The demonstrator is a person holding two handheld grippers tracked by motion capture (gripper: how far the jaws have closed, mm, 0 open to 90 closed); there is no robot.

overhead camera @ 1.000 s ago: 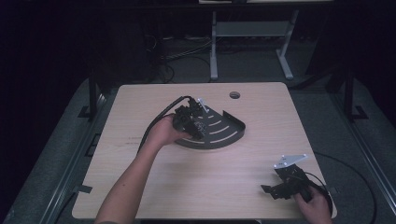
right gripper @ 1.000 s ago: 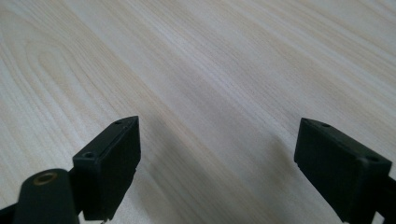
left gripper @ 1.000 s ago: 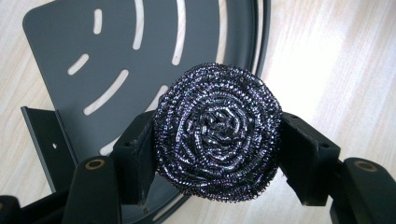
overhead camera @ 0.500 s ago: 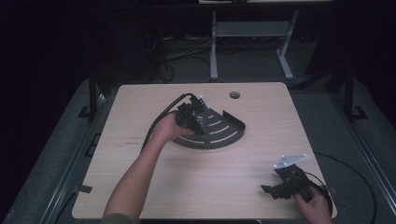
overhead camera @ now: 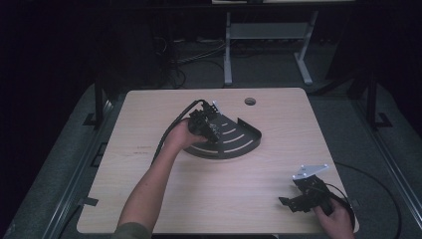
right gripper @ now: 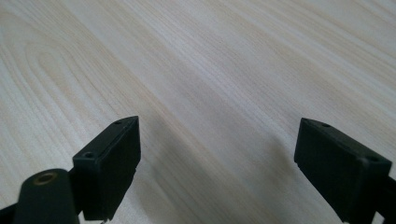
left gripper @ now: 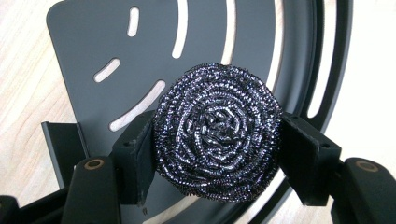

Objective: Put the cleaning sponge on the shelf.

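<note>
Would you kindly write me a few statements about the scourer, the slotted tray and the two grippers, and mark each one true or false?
1. The left gripper grips a round steel-wool scourer between its jaws. True.
2. The scourer is over the dark slotted tray. True.
3. The right gripper holds a sponge. False: its jaws stand apart with nothing between them, above the bare wooden table.
4. The tray sits at the table's near right corner. False: it lies around the middle of the table, a little toward the far side; the right gripper is at the near right corner.
5. The tray has curved slots cut through its floor. True.
</note>
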